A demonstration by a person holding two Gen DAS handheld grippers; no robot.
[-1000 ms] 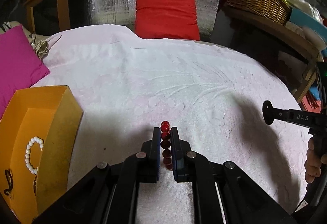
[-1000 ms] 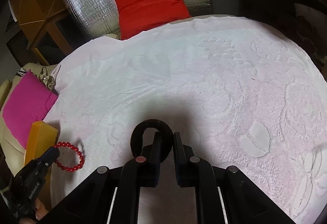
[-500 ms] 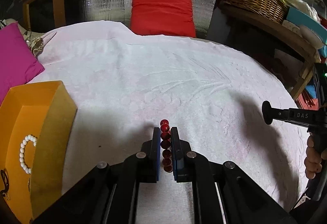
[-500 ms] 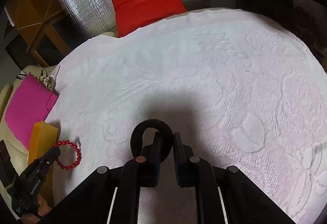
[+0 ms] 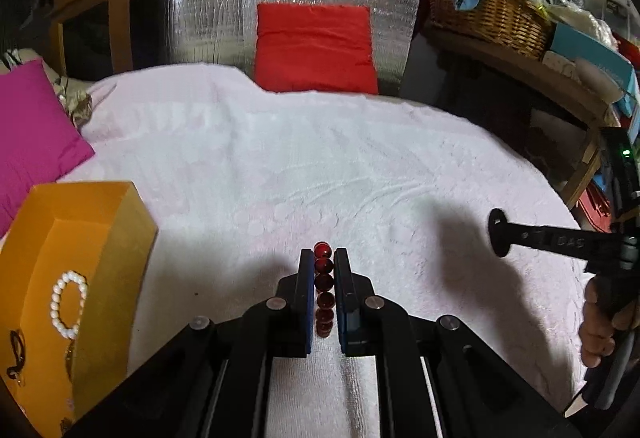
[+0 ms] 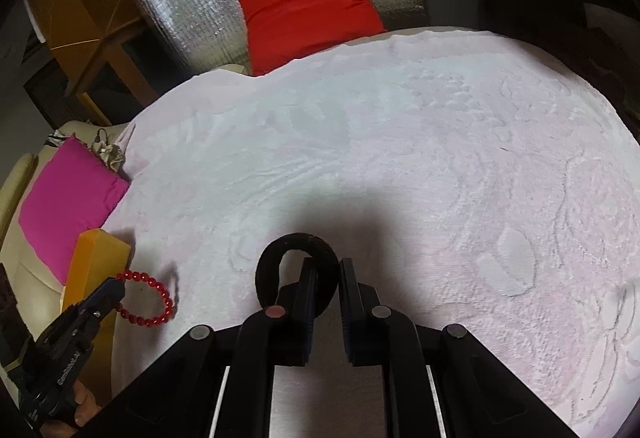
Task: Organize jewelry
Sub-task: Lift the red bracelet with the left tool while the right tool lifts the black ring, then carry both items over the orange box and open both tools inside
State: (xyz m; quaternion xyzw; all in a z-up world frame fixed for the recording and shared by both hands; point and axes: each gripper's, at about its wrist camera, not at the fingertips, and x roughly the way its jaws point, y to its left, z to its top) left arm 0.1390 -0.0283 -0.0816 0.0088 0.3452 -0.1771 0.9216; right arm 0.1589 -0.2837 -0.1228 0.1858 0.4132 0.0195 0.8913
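Note:
My left gripper [image 5: 323,258] is shut on a red bead bracelet [image 5: 323,280] and holds it above the white cloth, right of the orange box [image 5: 120,238]. The bracelet also hangs as a loop in the right wrist view [image 6: 154,298], next to the box [image 6: 94,262]. A white pearl bracelet [image 5: 66,302] and a dark piece [image 5: 16,354] lie inside the box. My right gripper [image 6: 325,266] is shut on a black ring bangle [image 6: 280,250] above the cloth.
The white textured cloth [image 5: 320,166] covers the surface. A pink cushion [image 5: 28,134] lies at the left and a red cushion [image 5: 316,46] at the back. A wicker basket [image 5: 488,14] stands on a shelf at the right.
My left gripper has shifted slightly with the red bracelet, keeping close to the orange box. My right gripper has tilted a little with the black bangle still in it.

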